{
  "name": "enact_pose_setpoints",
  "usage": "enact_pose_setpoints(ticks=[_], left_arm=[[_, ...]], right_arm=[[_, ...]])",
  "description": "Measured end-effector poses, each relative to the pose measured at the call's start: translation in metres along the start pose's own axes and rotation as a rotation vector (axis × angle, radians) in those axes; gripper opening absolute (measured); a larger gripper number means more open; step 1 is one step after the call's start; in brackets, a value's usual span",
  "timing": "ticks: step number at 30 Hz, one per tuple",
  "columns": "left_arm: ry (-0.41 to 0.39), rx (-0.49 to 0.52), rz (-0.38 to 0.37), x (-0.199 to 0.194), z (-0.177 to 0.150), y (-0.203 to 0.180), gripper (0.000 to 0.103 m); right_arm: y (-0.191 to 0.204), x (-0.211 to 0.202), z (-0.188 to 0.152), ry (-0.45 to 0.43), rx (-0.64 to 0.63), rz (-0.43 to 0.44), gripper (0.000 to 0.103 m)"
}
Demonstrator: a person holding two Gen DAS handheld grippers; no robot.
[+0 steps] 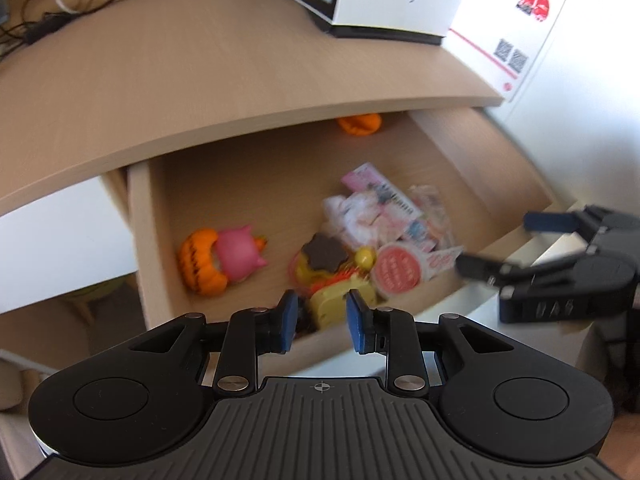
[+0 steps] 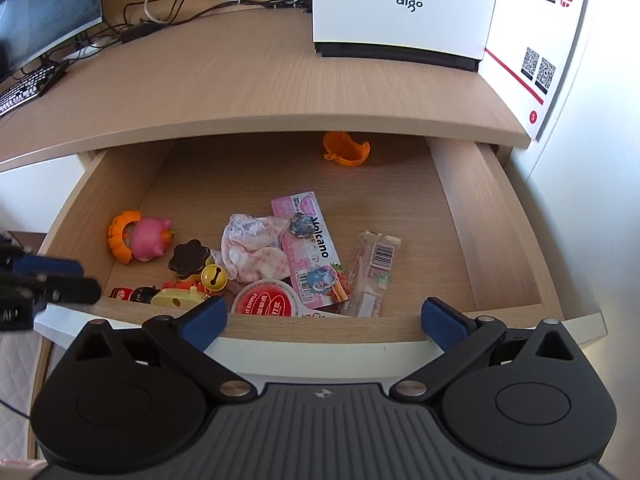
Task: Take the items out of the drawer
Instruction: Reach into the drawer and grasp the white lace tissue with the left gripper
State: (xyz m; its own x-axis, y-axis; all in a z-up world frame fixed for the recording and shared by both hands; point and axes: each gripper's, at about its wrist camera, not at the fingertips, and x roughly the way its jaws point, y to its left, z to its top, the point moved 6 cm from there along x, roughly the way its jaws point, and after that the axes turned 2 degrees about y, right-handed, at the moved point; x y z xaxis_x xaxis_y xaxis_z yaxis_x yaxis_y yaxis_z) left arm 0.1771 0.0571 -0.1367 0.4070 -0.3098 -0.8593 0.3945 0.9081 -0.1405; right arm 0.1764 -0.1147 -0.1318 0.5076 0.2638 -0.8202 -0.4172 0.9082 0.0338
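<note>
The wooden drawer (image 2: 496, 224) stands pulled open under the desk. Inside lie an orange pumpkin ring with a pink pig toy (image 2: 138, 238), a brown flower-lid jar (image 2: 188, 260), a yellow bell (image 2: 214, 276), a yellow toy camera (image 2: 178, 298), a red-lidded cup (image 2: 266, 300), a pink-white cloth (image 2: 252, 248), a pink Volcano packet (image 2: 316, 252), a clear snack wrapper (image 2: 370, 272) and an orange shell (image 2: 346, 148) at the back. My left gripper (image 1: 322, 320) hovers over the front left corner, narrowly open and empty. My right gripper (image 2: 324, 318) is wide open above the front edge.
On the desk top (image 2: 240, 80) stand a white aigo box (image 2: 400, 4), cables (image 2: 168, 4), a monitor (image 2: 44, 8) and a keyboard (image 2: 28, 86). A white wall with a QR poster (image 2: 540, 40) borders the right side. The drawer's white front panel (image 2: 320, 354) runs below my fingers.
</note>
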Motion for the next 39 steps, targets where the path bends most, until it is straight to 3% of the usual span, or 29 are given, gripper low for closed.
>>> enact_pose_setpoints(ticks=[2, 4, 7, 9, 16, 19, 23, 27, 29, 31, 36, 39], left_arm=[[0.004, 0.013, -0.010, 0.003, 0.009, 0.002, 0.029], [0.014, 0.098, 0.021, 0.009, 0.017, 0.004, 0.029], [0.089, 0.255, 0.058, 0.025, 0.028, 0.007, 0.029], [0.146, 0.283, 0.036, 0.035, 0.035, 0.009, 0.029], [0.187, -0.018, -0.137, 0.077, 0.074, -0.009, 0.029], [0.216, -0.121, -0.096, 0.097, 0.082, -0.018, 0.029], [0.277, -0.068, -0.003, 0.116, 0.074, -0.022, 0.029], [0.324, -0.065, -0.028, 0.126, 0.060, -0.025, 0.029], [0.327, -0.065, -0.048, 0.123, 0.054, -0.025, 0.022], [0.289, -0.085, -0.064, 0.112, 0.052, -0.019, 0.013], [0.177, -0.087, -0.109, 0.070, 0.043, -0.005, 0.011], [0.147, -0.124, -0.129, 0.050, 0.034, 0.005, 0.011]], right_arm=[[0.001, -0.002, -0.004, -0.007, -0.007, 0.004, 0.103], [0.001, -0.003, -0.006, -0.011, -0.014, 0.008, 0.103], [0.002, -0.003, -0.008, -0.016, -0.029, 0.019, 0.103], [0.002, -0.003, -0.009, -0.013, -0.041, 0.030, 0.103], [0.001, -0.003, -0.007, 0.029, -0.062, 0.056, 0.103], [-0.002, -0.006, -0.002, 0.071, -0.047, 0.090, 0.098], [-0.018, -0.019, 0.007, 0.046, 0.041, 0.104, 0.095], [-0.034, -0.023, 0.014, 0.009, 0.057, 0.020, 0.095], [-0.038, -0.020, 0.018, 0.000, 0.039, -0.018, 0.095], [-0.040, -0.016, 0.022, -0.005, 0.018, -0.041, 0.095], [-0.046, -0.004, 0.042, -0.066, 0.017, -0.090, 0.095], [-0.041, 0.016, 0.046, -0.012, -0.003, -0.058, 0.095]])
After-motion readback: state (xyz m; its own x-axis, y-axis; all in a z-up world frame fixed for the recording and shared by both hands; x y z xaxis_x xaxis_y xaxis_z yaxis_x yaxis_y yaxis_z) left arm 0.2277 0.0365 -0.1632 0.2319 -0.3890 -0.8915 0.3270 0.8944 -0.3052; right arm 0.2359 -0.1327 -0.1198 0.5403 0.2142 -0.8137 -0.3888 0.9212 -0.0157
